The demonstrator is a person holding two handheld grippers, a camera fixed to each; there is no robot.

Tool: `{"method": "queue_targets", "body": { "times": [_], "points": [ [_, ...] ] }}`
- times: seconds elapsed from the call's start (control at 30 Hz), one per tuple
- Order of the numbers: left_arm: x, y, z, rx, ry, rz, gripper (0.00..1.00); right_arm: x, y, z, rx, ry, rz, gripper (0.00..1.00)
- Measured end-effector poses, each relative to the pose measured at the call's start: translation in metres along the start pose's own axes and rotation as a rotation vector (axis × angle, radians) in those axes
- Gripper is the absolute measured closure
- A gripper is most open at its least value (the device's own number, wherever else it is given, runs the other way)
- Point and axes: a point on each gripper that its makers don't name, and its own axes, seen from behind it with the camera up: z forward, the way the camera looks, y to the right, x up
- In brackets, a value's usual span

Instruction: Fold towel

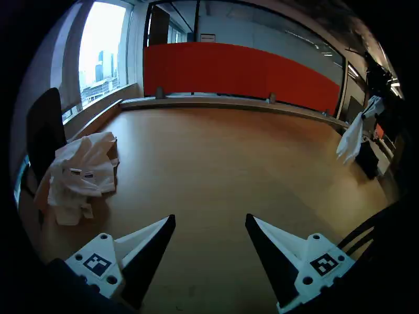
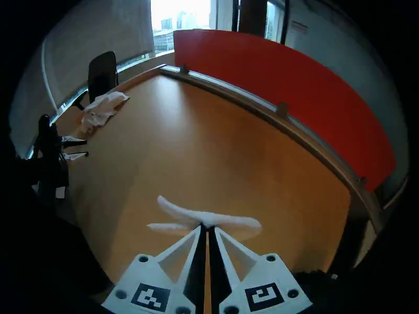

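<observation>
Right claw (image 2: 208, 228), low in the right gripper view's centre, is clamped on the white towel (image 2: 209, 217) above the wooden table (image 2: 209, 146). Left claw (image 1: 209, 216) stands apart, empty. This looks like the pick-up step; next the left claw must catch a free corner to spread it.

No legible text, brand or number found. Recorded on the fingers of the left gripper (image 1: 209, 216) and right gripper (image 2: 208, 227): black-and-white square code markers (image 1: 97, 264), patterns only, no letters. Also recorded: a paper notice (image 1: 207, 37) behind the red partition (image 1: 235, 68) and 2 small tags (image 1: 76, 171) on a white cloth pile (image 1: 89, 149), all too small to read.
</observation>
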Motion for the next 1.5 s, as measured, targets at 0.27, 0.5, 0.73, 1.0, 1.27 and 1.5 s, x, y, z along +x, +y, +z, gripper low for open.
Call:
{"method": "queue_targets", "body": {
  "times": [0.27,0.5,0.73,1.0,1.27,1.5],
  "points": [
    [0.0,0.0,0.001,0.004,-0.004,0.0,0.0,-0.02,0.042,-0.011,-0.039,-0.046,0.014,0.97],
    [0.0,-0.001,0.002,0.008,-0.007,0.0,0.0,-0.032,0.076,-0.018,-0.076,-0.08,0.033,0.97],
    [0.001,0.0,0.002,0.011,-0.011,0.001,0.0,-0.04,0.103,-0.02,-0.109,-0.107,0.054,0.97],
    [0.0,0.0,0.001,0.017,-0.015,0.0,0.0,-0.044,0.13,-0.02,-0.144,-0.129,0.076,0.97],
    [0.0,-0.001,0.001,0.023,-0.019,0.0,0.0,-0.044,0.147,-0.018,-0.165,-0.14,0.089,0.97],
    [0.0,-0.001,0.0,0.026,-0.023,0.001,0.0,-0.042,0.159,-0.013,-0.182,-0.143,0.103,0.97]
  ]
}}
